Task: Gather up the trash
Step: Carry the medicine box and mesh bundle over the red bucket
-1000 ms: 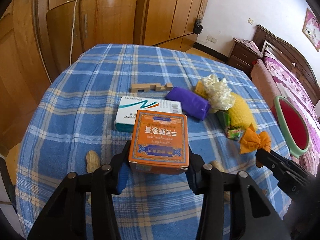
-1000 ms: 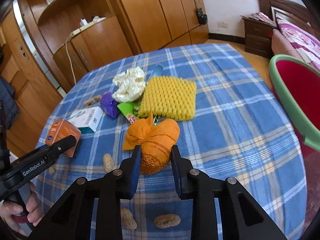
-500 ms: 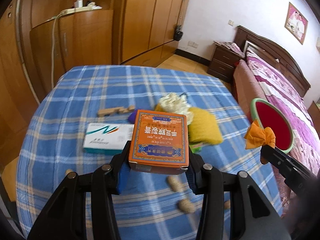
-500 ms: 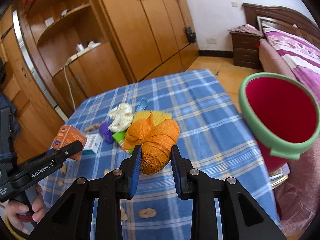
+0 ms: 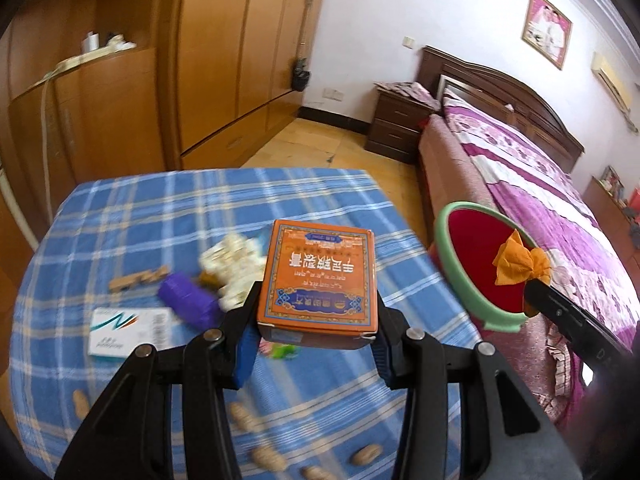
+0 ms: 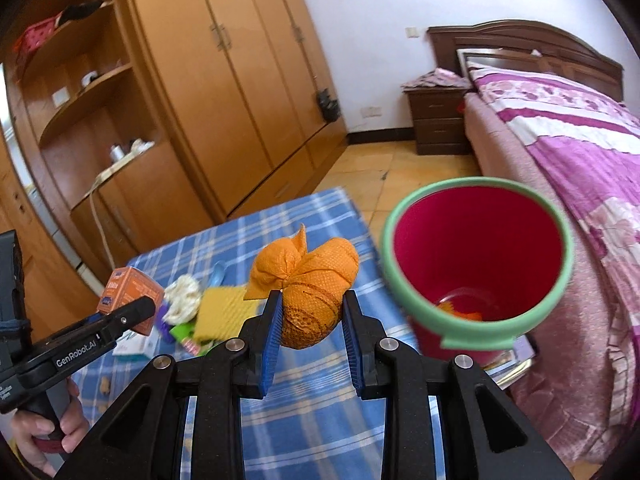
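1. Left wrist view: the left gripper (image 5: 316,320) is clenched on an orange box (image 5: 318,282), both blue pads pressed to its sides, and carries it in the air above the blue plaid table (image 5: 120,216).
2. Beyond the box at 10 o'clock lie a purple roll (image 5: 188,300), a crumpled cream wad (image 5: 236,264) and small wooden blocks (image 5: 138,278); a white carton (image 5: 128,330) sits at 9 o'clock. Peanuts (image 5: 264,456) are scattered at 6 o'clock (all somewhat blurred).
3. At 3 o'clock stands the red bin with a green rim (image 5: 452,276), beside the bed (image 5: 560,208); an orange mesh bundle (image 5: 520,264) hangs over its opening.
4. Right wrist view: the right gripper (image 6: 310,320) grips the orange mesh bundle (image 6: 308,280) between its pads, clear of the table (image 6: 248,240).
5. The bin (image 6: 480,332) is at 3 o'clock, just beside the bundle, with something orange at its bottom.
6. At 9 o'clock the left gripper (image 6: 136,310) holds the orange box (image 6: 132,292); a yellow sponge (image 6: 220,308) lies on the cloth.
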